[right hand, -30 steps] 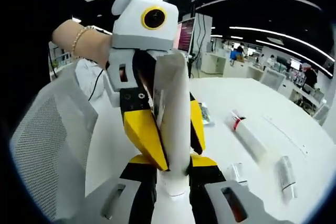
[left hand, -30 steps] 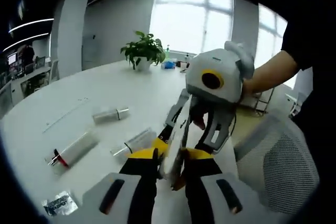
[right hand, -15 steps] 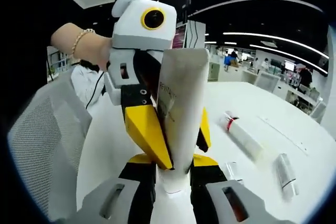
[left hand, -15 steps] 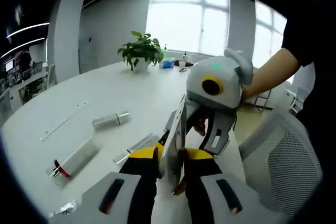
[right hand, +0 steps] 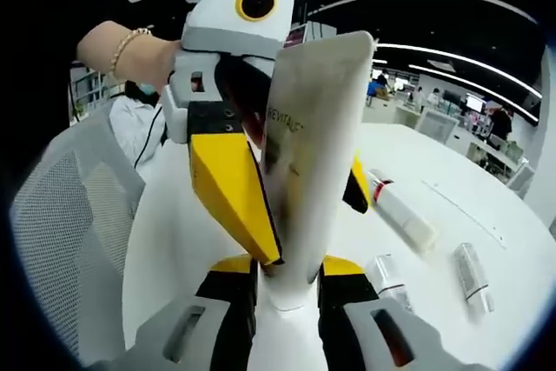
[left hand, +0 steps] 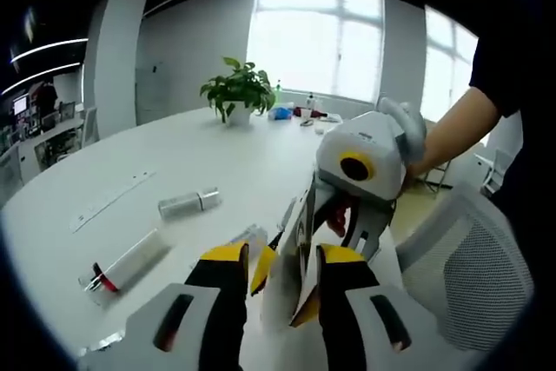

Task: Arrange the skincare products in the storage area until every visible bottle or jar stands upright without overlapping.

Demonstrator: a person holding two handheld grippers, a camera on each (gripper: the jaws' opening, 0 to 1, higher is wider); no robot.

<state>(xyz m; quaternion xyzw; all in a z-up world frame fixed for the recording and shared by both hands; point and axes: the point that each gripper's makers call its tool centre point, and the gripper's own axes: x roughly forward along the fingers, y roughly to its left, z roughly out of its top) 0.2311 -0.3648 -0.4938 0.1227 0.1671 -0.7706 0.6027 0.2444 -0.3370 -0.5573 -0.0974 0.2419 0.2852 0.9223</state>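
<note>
Looking along the left gripper (left hand: 280,277) in the left gripper view, its yellow-tipped jaws stand a little apart on either side of a pale tube (left hand: 291,262) seen edge-on; whether they press it or just flank it is hard to make out, and the tube's lower end is cut off at the bottom. The right gripper (left hand: 334,230) comes in from the right, held by a hand (left hand: 415,147) and a dark sleeve, its jaws down at the same tube, though their tips are hidden behind it. Out on the white table (left hand: 130,162) lie a red-capped tube (left hand: 124,260) and a small silver bottle (left hand: 187,204), both on their sides and well apart. A potted plant (left hand: 239,90) stands at the far edge, with small blurred items beside it.

Over in the right gripper view, the pale tube (right hand: 306,154) rises upright, its broad flat end on top, printed "REVITAL". The right gripper (right hand: 287,271) has its jaws closed on the tube's lower part. The left gripper (right hand: 287,206) reaches in from above, a yellow jaw on each side of the tube. Beyond, the red-capped tube (right hand: 400,213) and two small bottles (right hand: 387,277) (right hand: 473,276) lie flat. A mesh chair (right hand: 61,232) is cut off at the left.
</note>
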